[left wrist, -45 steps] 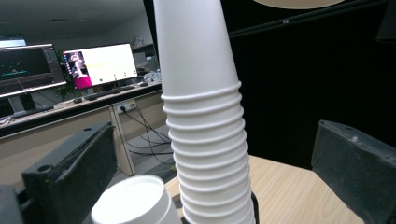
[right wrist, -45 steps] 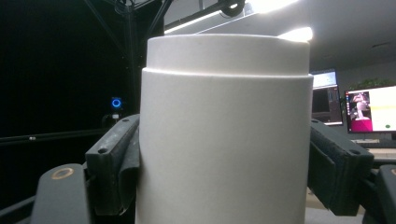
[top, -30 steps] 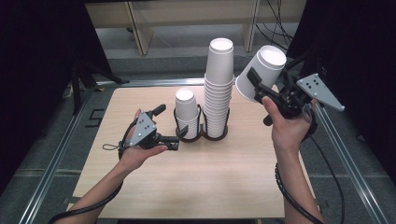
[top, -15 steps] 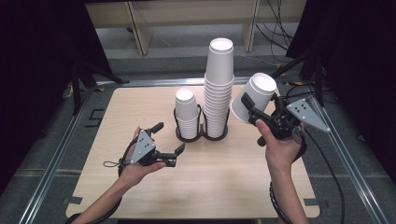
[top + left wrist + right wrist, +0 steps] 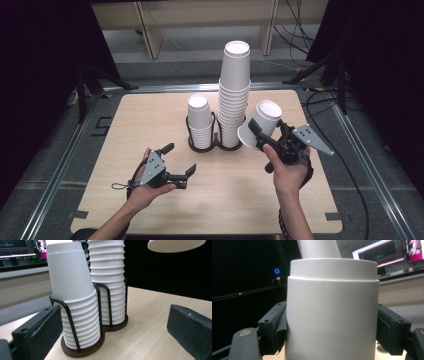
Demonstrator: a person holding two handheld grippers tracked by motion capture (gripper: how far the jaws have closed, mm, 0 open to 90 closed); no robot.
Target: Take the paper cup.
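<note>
Dark room, wooden table (image 5: 150, 115). Right gripper (image 5: 261, 138) has come down, clenched on a cup (image 5: 260, 123) just right of the tall stack (image 5: 234, 95); probably setting it aside. Left gripper (image 5: 178, 159) has drawn back, released.

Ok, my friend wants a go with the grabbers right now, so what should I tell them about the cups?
Right gripper: shut on one upside-down white paper cup, tilted, held in the air beside the tall stack of white paper cups.
Left gripper: open, holding nothing, low over the pale wooden table, aimed at the short stack of white paper cups.
Both stacks stand upside down in the black wire two-ring holder with a dark brown base.
Done: one cup is in hand.
Left: probably setting that cup onto a stack; which one is unclear.
</note>
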